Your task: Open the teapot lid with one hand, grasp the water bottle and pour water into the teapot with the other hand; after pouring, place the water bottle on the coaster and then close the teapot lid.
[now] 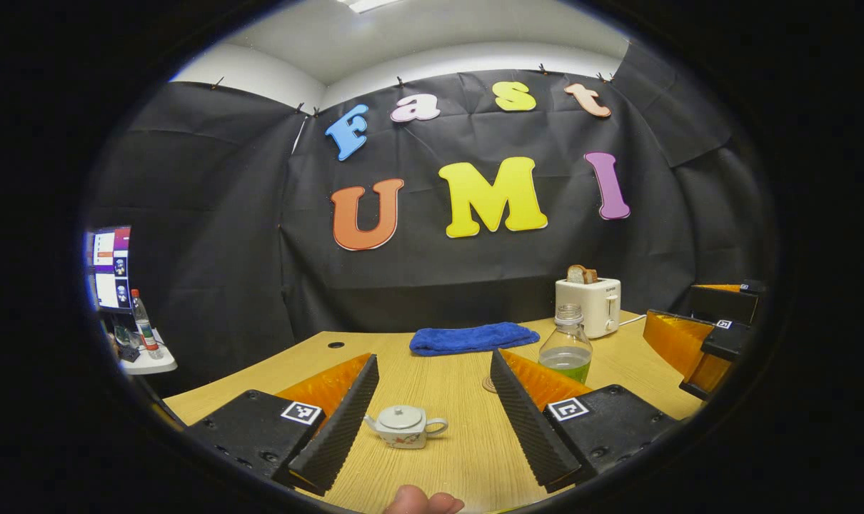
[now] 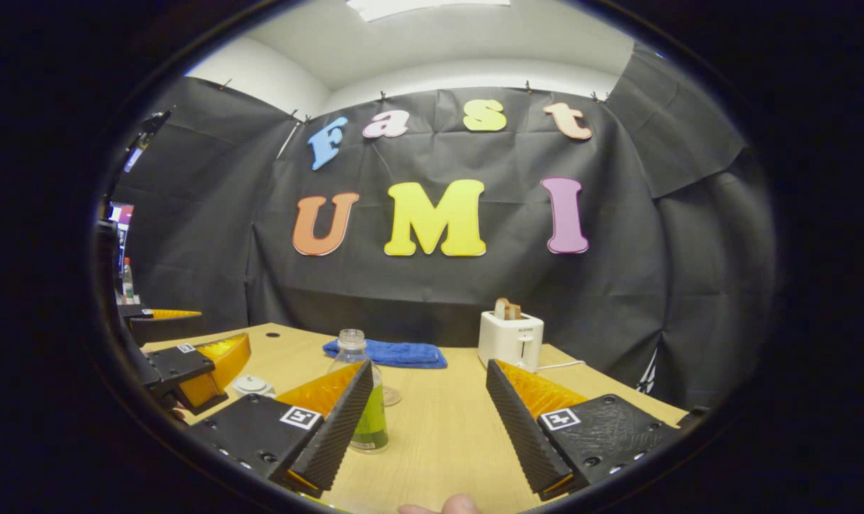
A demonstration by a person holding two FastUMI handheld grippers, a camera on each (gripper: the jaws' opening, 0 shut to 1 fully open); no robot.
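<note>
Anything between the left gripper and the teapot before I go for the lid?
No. In the left gripper view the left gripper is open, and the teapot sits on the table between its fingers, lid on, with bare wood around it.

A white toaster (image 1: 589, 305) holding a slice of bread (image 1: 581, 274) stands right of centre at the wooden table's (image 1: 446, 389) far edge, a folded blue towel (image 1: 473, 337) lies mid-frame, and a monitor (image 1: 111, 268) glows at far left.
</note>
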